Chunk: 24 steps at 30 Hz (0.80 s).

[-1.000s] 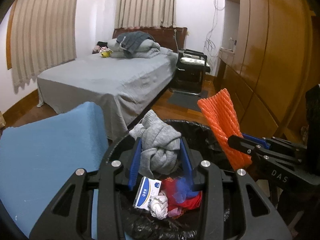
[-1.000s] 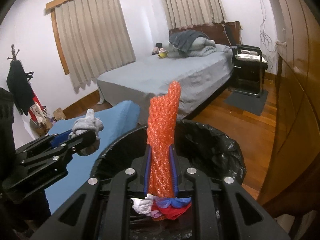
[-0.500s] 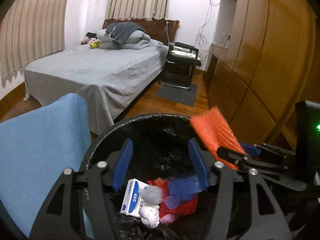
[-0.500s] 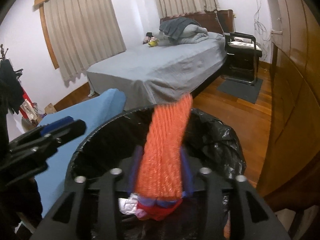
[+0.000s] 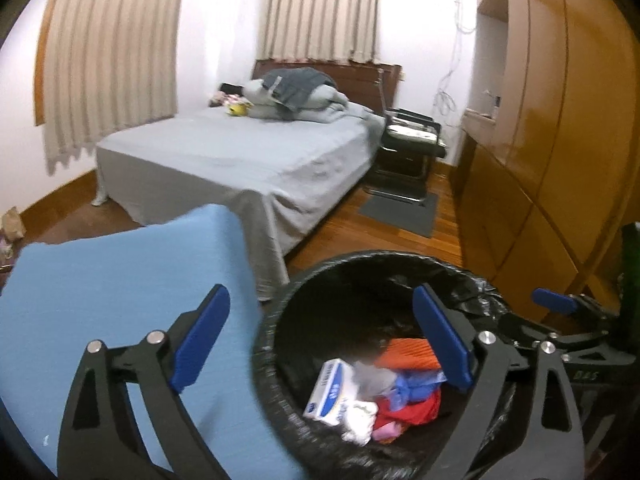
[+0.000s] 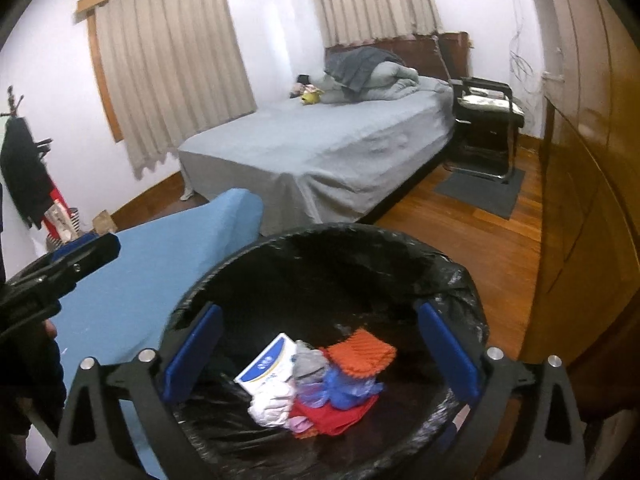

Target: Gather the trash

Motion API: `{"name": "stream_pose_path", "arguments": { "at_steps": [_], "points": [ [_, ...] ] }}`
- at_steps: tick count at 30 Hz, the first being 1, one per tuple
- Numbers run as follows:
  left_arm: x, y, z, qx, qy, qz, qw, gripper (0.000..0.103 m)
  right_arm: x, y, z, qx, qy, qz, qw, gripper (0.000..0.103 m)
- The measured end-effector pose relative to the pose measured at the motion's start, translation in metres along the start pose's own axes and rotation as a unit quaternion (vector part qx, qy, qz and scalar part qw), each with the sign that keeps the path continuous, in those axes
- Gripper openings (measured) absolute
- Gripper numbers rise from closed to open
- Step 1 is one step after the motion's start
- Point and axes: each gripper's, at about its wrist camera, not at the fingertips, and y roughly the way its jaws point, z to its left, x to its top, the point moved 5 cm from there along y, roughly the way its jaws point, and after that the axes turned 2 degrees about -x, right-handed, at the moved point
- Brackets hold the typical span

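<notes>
Lying in the black-lined bin [image 6: 460,280] now: orange foam net [image 6: 362,350] and grey sock [image 6: 310,362], on top of box, blue and red scraps; drop step looks done, next calls for fresh trash elsewhere. Right gripper [image 6: 320,354] over bin, jaws just opened wide, empty; left gripper [image 5: 320,338] likewise, prob. straddling rim beside blue desk [image 5: 100,280].

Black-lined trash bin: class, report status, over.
Left gripper and right gripper open, just released, empty. Orange foam net and grey cloth inside black-lined trash bin. Nothing obstructing.
</notes>
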Motion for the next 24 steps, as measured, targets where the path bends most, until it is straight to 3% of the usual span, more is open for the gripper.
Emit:
{"name": "stream_pose_path", "arguments": {
  "at_steps": [10, 24],
  "points": [
    [-0.010, -0.061, 0.026, 0.057, -0.018, -0.002, 0.9982, 0.096, 0.008, -0.040, 0.057, 0.040, -0.032, -0.016, 0.999, 0.097],
    [-0.010, -0.120, 0.029, 0.078, -0.021, -0.032, 0.9962, 0.096, 0.018, -0.080, 0.097, 0.062, -0.057, -0.028, 0.996, 0.097]
  ]
}}
